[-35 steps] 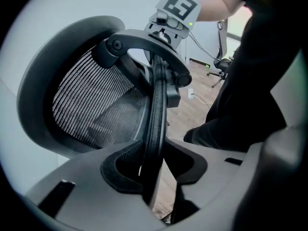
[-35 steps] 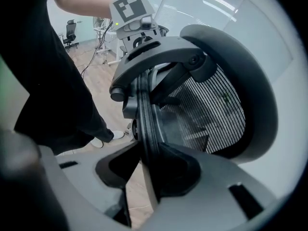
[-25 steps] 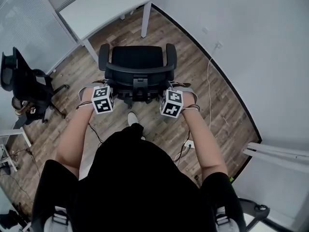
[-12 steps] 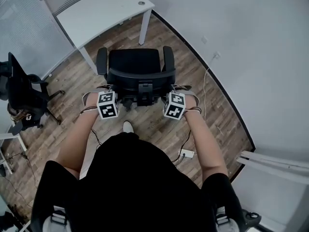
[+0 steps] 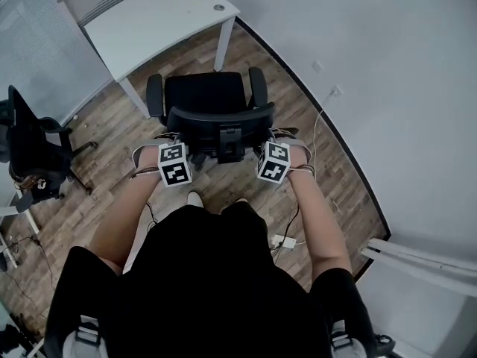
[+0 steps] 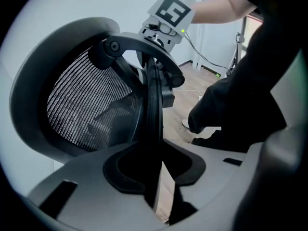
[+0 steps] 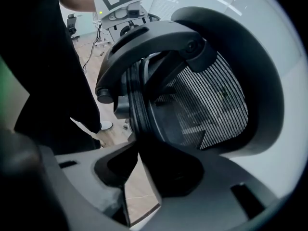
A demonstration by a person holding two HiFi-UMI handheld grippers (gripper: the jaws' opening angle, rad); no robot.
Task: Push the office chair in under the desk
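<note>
A black office chair (image 5: 205, 92) stands with its seat facing the white desk (image 5: 156, 17), just short of the desk's edge. Its mesh backrest (image 5: 220, 118) is toward me. My left gripper (image 5: 179, 146) grips the backrest's left rim; in the left gripper view the rim (image 6: 153, 95) runs between the jaws of the left gripper (image 6: 156, 148), which are closing on it. My right gripper (image 5: 270, 143) has the right rim; in the right gripper view this rim (image 7: 137, 105) sits between the jaws of the right gripper (image 7: 139, 153), which are opening slightly.
A second black chair (image 5: 30, 136) stands at the left. The grey wall (image 5: 387, 66) curves along the right, with a cable and a white power strip (image 5: 283, 241) on the wood floor. The desk's leg (image 5: 223, 39) is beside the chair's right armrest.
The chair and both grippers have moved forward toward the desk. The person has stepped after it, a second foot now showing behind the chair.
</note>
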